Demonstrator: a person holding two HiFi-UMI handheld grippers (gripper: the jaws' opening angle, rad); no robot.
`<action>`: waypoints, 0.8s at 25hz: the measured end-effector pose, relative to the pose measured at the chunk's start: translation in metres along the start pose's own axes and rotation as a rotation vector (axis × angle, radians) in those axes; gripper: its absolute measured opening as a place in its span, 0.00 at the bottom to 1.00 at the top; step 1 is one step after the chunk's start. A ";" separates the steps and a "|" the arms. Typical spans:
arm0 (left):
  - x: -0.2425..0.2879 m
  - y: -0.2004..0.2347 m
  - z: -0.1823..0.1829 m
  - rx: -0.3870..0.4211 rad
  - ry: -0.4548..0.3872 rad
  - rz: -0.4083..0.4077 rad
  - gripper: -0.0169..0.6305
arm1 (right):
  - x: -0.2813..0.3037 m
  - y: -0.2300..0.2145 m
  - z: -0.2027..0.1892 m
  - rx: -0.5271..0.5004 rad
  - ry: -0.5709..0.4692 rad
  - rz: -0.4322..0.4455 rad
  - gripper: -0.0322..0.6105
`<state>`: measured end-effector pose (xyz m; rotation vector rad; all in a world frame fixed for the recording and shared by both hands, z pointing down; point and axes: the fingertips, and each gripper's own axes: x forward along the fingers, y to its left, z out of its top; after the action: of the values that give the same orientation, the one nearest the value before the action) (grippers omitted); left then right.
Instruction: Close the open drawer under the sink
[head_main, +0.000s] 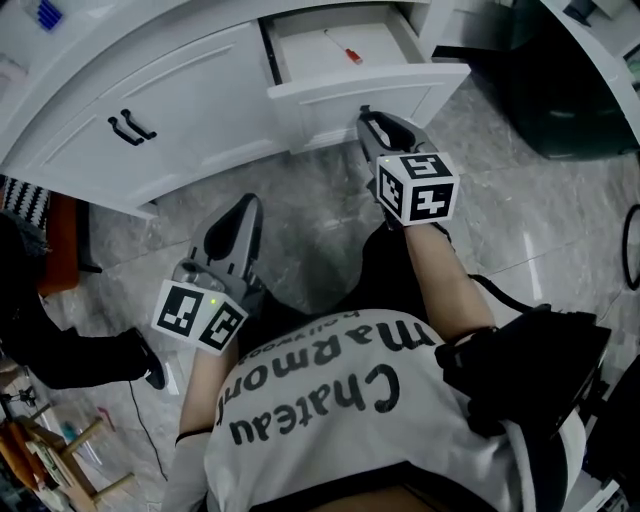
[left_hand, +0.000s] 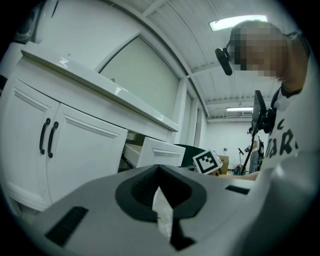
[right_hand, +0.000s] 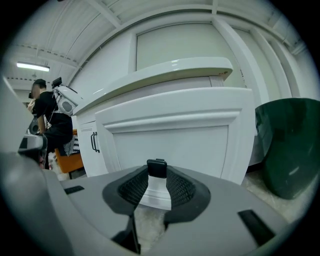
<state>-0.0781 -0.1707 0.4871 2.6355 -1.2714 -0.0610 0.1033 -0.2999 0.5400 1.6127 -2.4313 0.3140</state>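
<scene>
The person's white printed shirt (head_main: 340, 390) fills the bottom of the head view, with a black bag (head_main: 520, 370) at its right. Just beyond, the left gripper (head_main: 246, 208) hangs over the grey marbled floor (head_main: 320, 220), its jaws pressed together at the tips with nothing between them, well apart from the cabinet.

Further on, the right gripper (head_main: 368, 118) is up against the front of the drawer (head_main: 400, 82). Its jaws pinch a small black handle (right_hand: 157, 168) that fills the gap between their tips.

The drawer stands pulled out from the white cabinet, below the pale surface (right_hand: 165, 70). A small red-handled item (head_main: 352, 55) lies inside; what it is cannot be made out. Nothing stands between the drawer front and the cabinet.

To the left are cupboard doors with paired black handles (head_main: 130, 127). To the right, a dark green bin (right_hand: 290, 145) stands near the cabinet's corner.

At the left edge, a dark-clothed leg and shoe (head_main: 150, 365) are cut off by the frame. Another person (right_hand: 47, 115) stands far back in the room, under ceiling strip lights (left_hand: 235, 22). The drawer's rear is cut off at the top of the head view.
</scene>
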 end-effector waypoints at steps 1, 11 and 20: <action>0.001 0.000 0.000 0.005 -0.002 0.000 0.04 | 0.002 -0.001 0.001 -0.005 0.000 -0.003 0.24; -0.003 -0.006 -0.001 0.036 -0.010 0.022 0.04 | 0.012 -0.006 0.007 0.020 -0.013 0.009 0.24; -0.013 0.006 -0.003 -0.001 0.015 0.059 0.04 | 0.033 -0.009 0.022 0.024 -0.004 0.001 0.24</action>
<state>-0.0906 -0.1639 0.4909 2.5906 -1.3431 -0.0324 0.0982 -0.3388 0.5293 1.6229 -2.4408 0.3416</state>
